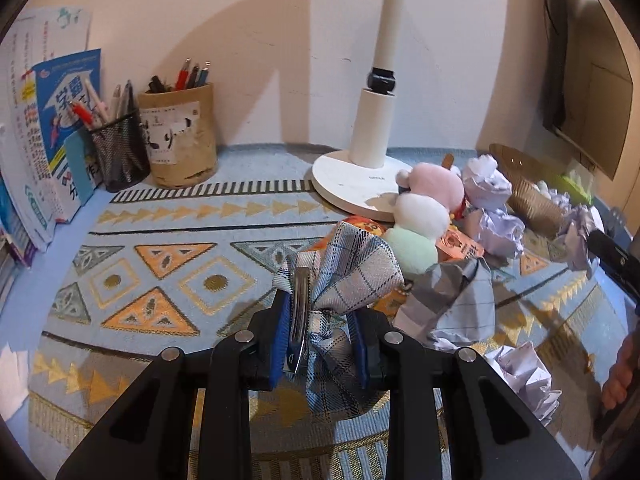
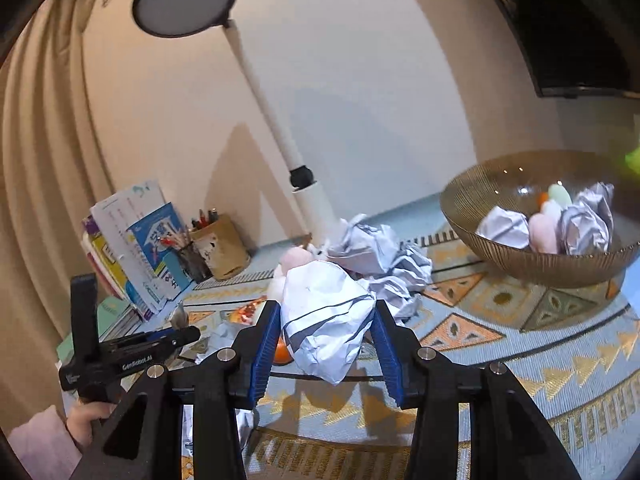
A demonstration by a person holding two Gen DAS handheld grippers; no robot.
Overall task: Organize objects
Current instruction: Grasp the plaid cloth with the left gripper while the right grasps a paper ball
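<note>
Plaid bow clip (image 1: 340, 276) pinched in left gripper (image 1: 320, 344), held above patterned mat (image 1: 160, 240). Right gripper (image 2: 326, 344) closed round crumpled paper ball (image 2: 324, 320), lifted w/ bowl (image 2: 500, 248) to its right.

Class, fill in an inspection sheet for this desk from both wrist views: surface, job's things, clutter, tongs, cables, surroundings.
Surface: blue patterned mat.
Job's things: plaid fabric bow with metal clip; crumpled white paper ball; ribbed brown glass bowl already holding paper balls.
Clutter: loose paper balls, pastel plush toy.
Tongs: left tongs shut on the bow; right tongs shut on the paper ball.
Cables: nothing seen.
Surroundings: white lamp, black mesh pen cup, books.
</note>
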